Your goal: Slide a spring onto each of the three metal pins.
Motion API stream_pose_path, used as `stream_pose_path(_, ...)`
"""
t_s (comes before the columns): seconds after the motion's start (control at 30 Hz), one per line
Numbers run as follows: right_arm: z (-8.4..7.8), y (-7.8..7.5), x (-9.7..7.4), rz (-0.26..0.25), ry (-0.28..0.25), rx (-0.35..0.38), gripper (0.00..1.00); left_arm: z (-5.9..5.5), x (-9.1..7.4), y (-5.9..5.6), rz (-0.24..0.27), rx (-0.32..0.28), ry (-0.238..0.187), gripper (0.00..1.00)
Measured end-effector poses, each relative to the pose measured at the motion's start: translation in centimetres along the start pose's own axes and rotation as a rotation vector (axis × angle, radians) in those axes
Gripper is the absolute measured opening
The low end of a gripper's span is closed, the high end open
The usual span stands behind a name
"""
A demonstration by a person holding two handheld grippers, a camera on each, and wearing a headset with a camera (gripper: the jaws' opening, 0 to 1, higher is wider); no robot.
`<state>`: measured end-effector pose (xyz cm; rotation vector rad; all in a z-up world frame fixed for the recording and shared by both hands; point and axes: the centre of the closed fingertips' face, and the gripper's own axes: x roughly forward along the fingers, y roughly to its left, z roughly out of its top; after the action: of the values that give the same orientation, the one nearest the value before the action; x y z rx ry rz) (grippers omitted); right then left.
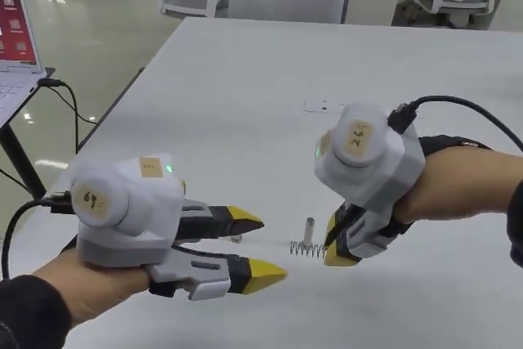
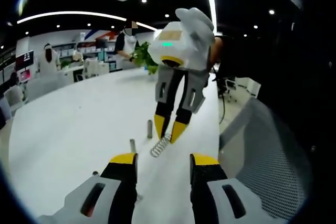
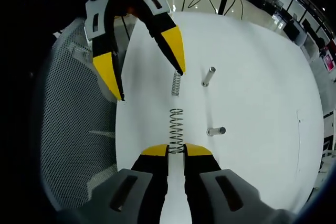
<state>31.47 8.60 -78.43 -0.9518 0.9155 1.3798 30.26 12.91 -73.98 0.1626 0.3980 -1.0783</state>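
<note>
Left claw (image 1: 263,245) spread, empty. Right claw (image 3: 176,150) pinches spring (image 3: 176,127) by its end, likely leaving far end free for pin (image 3: 216,130) alongside.

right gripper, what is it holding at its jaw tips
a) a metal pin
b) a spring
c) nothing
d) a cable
b, the right gripper has its jaws closed on one end of a spring that reaches out over the white table.

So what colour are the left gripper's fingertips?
Yellow on the left gripper, clearest in the head view.
</note>
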Motion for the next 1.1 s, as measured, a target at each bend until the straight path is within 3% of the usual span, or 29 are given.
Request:
stream_pose_path(0.57,2.5,2.2,-1.2,0.024,-0.015,-0.117,0.07,-0.5,0.7,-1.1,-0.037,0.044,0.009,0.21)
stream_pose_path(1.1,2.7,3.0,-1.3,0.035,-0.009,-0.169,0.07,-0.8,0.9,-1.8,-0.062,0.095,0.021,0.05)
